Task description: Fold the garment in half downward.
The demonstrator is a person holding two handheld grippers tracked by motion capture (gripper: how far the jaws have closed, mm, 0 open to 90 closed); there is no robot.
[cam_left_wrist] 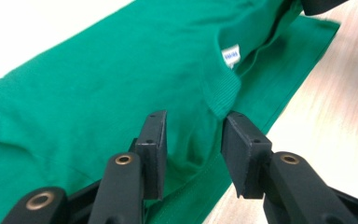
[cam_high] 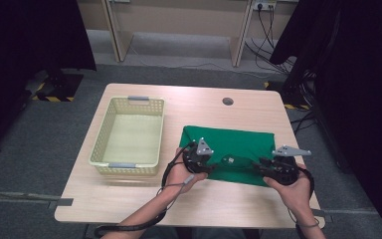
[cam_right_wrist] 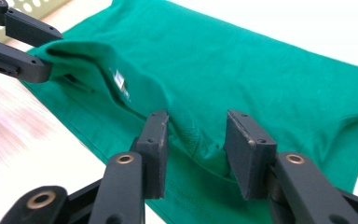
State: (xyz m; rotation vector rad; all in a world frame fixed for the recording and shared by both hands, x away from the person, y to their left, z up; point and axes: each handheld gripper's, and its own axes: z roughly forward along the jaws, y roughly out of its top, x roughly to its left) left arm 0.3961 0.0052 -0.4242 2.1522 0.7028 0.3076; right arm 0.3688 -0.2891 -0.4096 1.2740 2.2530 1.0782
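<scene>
A green shirt (cam_high: pixel 229 142) lies folded on the right half of the wooden table (cam_high: pixel 129 199), its collar and white label (cam_left_wrist: pixel 231 56) toward the near edge. My left gripper (cam_high: pixel 213 168) sits at the shirt's near left part. Its jaws stand apart over the cloth beside the ribbed collar (cam_left_wrist: pixel 221 91), and the pads do not press it. My right gripper (cam_high: pixel 261 167) is at the near right part, open, with a raised fold of green cloth (cam_right_wrist: pixel 200 140) between its jaws. The right gripper view has the left gripper (cam_right_wrist: pixel 37 46) at its top left, by the shirt's edge.
A pale yellow plastic basket (cam_high: pixel 128 167) stands on the left half of the table with nothing in it. A round cable hole (cam_high: pixel 228 101) is near the far edge. Black curtains flank the table, and cables lie on the floor at the far right.
</scene>
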